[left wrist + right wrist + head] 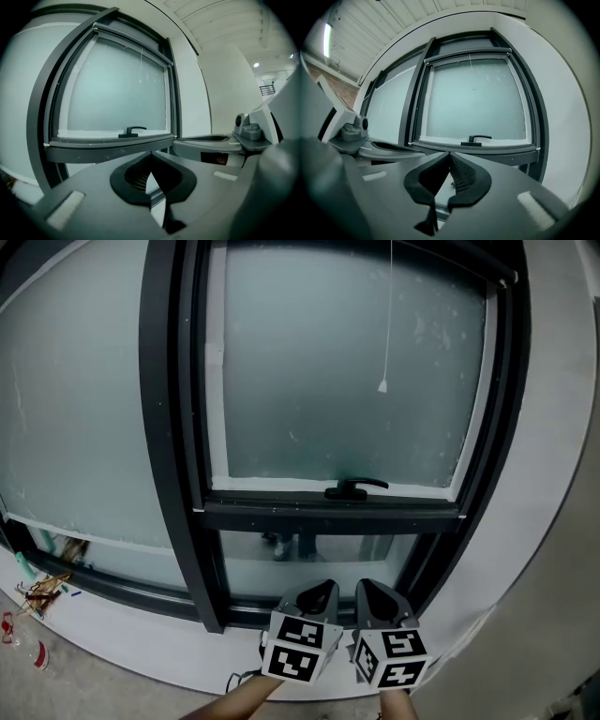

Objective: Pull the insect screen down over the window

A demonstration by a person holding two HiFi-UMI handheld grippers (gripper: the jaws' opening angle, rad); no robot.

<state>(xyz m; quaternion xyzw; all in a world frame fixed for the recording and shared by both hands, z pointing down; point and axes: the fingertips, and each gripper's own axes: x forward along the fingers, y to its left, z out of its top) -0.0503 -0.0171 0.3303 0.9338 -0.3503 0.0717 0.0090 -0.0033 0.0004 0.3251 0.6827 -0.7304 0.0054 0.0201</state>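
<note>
- The left gripper (150, 155) is seen with its 2 jaws brought together at the tips. Nothing is held between them.
- The right gripper (450, 156) is likewise closed tip to tip and empty.
- Both grippers are held side by side, close together, and no part of the window (347, 362) is touched.
- The window handle (354, 488) is found just above and beyond both jaw pairs.
- The insect screen (468, 55) is kept at the top rail, far above the jaws. Its pull cord (382, 386) hangs well above the handle.
- The hands are mostly hidden beneath the marker cubes (298, 650).
- Nothing can be made out through the frosted glass.
</note>
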